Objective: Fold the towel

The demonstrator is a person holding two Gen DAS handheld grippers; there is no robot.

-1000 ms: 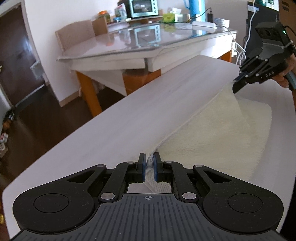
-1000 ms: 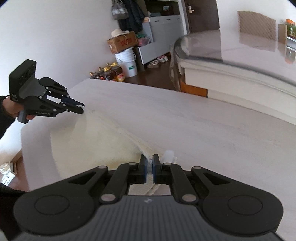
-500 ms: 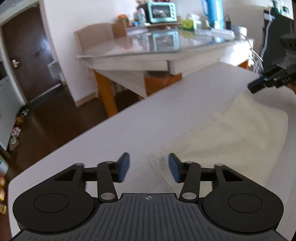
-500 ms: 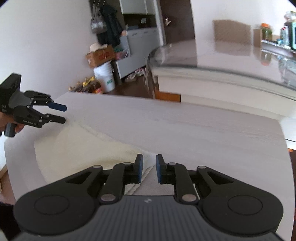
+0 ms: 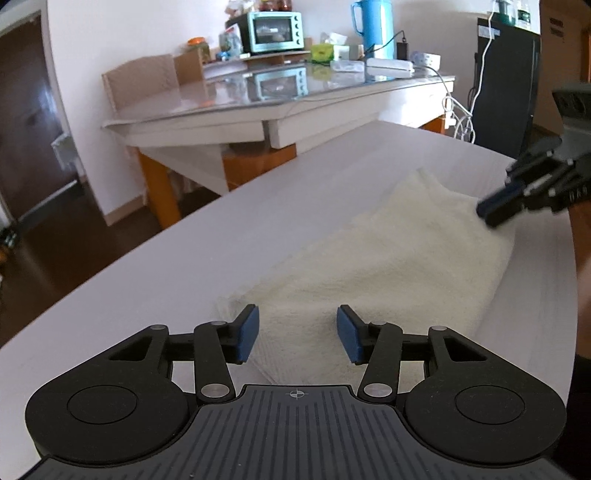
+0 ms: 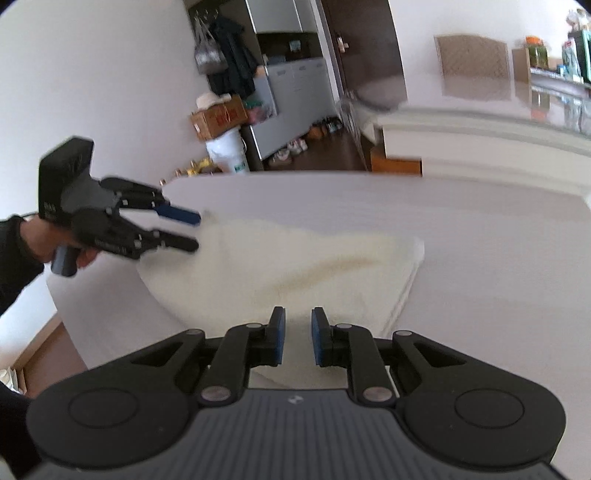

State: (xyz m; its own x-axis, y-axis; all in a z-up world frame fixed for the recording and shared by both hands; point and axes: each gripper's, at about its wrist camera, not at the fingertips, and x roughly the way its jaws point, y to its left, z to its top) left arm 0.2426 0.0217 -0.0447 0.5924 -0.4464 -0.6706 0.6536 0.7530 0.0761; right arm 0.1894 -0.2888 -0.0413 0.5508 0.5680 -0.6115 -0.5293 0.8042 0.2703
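White table (image 5: 155,280) bears folded towel (image 5: 388,266); both grippers released, closing

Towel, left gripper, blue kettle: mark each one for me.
towel (image 5: 388,266), left wrist view, middle of the folded top layer.
left gripper (image 6: 194,230), right wrist view, midway between its fingertips, at the towel's far end.
blue kettle (image 5: 373,22), left wrist view, its body, on the glass-topped table behind.

No text or label can be read.
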